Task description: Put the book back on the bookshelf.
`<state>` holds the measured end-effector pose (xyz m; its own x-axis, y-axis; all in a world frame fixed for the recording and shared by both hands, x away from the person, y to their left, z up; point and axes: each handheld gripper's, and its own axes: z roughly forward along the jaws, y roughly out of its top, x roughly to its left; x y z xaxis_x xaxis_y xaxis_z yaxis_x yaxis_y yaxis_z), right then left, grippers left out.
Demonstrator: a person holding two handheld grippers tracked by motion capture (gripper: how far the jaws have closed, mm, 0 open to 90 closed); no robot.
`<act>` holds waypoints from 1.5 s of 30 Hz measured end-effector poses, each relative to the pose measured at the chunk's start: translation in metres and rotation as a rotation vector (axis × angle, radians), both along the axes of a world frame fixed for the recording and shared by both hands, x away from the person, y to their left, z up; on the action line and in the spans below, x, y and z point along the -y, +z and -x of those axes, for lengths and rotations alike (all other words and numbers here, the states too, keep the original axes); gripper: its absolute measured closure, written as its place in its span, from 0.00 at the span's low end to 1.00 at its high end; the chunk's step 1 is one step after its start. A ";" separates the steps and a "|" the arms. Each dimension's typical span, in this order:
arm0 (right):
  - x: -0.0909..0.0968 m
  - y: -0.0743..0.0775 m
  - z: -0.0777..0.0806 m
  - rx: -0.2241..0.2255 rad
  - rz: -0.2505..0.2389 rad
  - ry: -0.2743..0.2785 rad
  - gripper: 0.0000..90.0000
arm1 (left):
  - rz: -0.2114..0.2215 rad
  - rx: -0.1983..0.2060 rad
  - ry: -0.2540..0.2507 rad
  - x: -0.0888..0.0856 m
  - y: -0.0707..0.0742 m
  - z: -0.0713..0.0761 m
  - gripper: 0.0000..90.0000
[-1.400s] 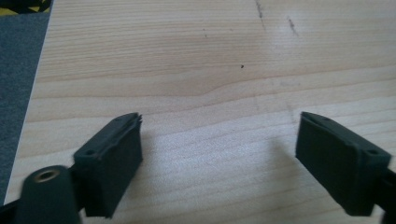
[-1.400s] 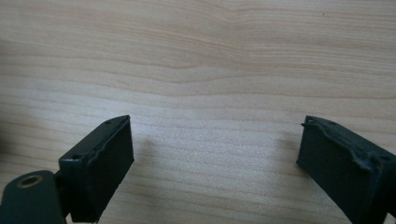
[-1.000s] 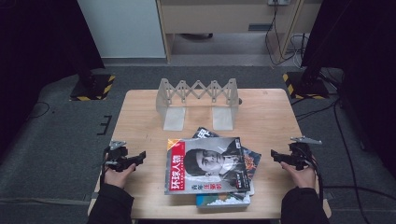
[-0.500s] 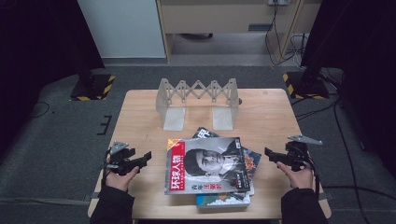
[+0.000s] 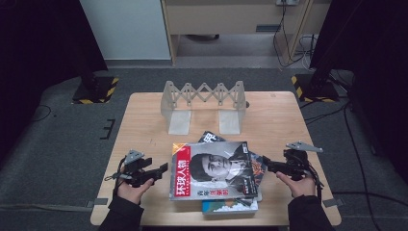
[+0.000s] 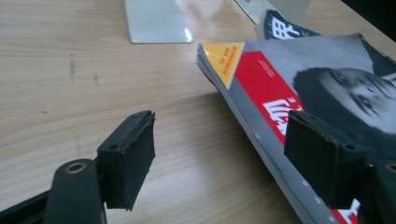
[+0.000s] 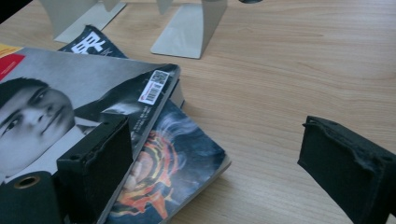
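A stack of magazines (image 5: 214,175) lies at the near middle of the wooden worktop (image 5: 144,120); the top one has a grey cover with a portrait and a red title band, a darker one with orange swirls pokes out at its right, and another dark one shows beyond its far edge. Behind the stack, toward the far edge, stands a grey expanding rack (image 5: 204,103) on two flat feet.

The left claw (image 5: 161,168), held in the left hand (image 5: 130,187), sits just left of the stack, pointing toward it. Its jaws stand wide apart and hold nothing; in the left gripper view one jaw is over bare wood and the other over the top magazine's edge.

The right claw (image 5: 266,165), in the right hand (image 5: 296,183), is at the stack's right side, facing it. Its jaws are also spread and empty: in the right gripper view one hangs over the magazines' corner, the other over bare worktop
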<state>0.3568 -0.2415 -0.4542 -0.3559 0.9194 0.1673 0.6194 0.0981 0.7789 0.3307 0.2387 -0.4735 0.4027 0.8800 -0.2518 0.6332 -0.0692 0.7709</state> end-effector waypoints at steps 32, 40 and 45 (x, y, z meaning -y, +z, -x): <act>-0.066 -0.030 0.013 -0.075 0.011 0.184 0.15 | 0.038 -0.146 -0.127 0.033 -0.018 0.017 0.30; -0.070 -0.032 0.014 -0.059 0.033 0.196 0.15 | 0.087 -0.200 -0.169 0.038 -0.023 0.019 0.30; -0.070 -0.033 0.014 -0.049 0.042 0.197 0.15 | 0.114 -0.226 -0.190 0.040 -0.026 0.017 0.29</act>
<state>0.3428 -0.1714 -0.4873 -0.5223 0.8392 0.1515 0.6221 0.2535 0.7408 0.3141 0.1984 -0.4998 0.4795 0.7556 -0.4462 0.7734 -0.1236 0.6218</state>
